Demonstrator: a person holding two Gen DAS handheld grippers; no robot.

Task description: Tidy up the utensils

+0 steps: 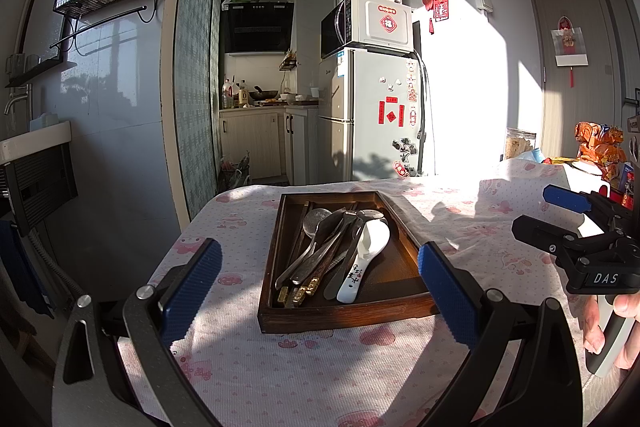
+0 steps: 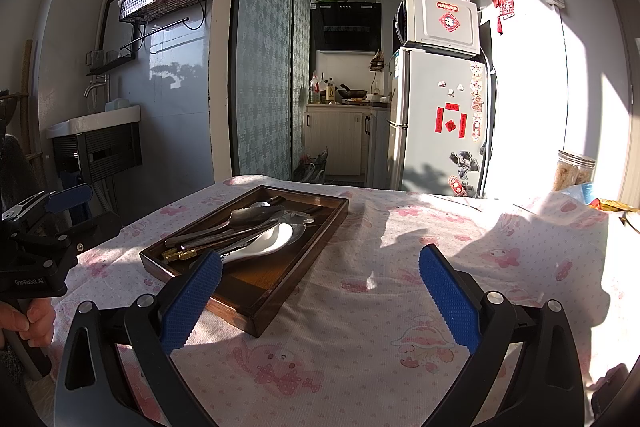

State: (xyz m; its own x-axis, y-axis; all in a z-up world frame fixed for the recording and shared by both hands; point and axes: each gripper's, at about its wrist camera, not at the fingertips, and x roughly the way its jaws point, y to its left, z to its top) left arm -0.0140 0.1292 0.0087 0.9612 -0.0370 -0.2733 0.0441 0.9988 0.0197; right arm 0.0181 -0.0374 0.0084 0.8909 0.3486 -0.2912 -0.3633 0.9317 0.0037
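Metal spoons (image 1: 320,239), a white ceramic spoon (image 1: 366,259) and dark chopsticks (image 1: 300,269) lay heaped, seemingly unsorted, in the dark wooden tray (image 1: 340,315). The left gripper (image 1: 320,291) and right gripper (image 2: 320,299) hovered with jaws released, holding nothing. This fitted either sorting ahead or gathering done.

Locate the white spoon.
The white spoon lies in the wooden tray on the table, on the right edge of the utensil pile beside the metal spoons. In the right wrist view it sits left of centre.
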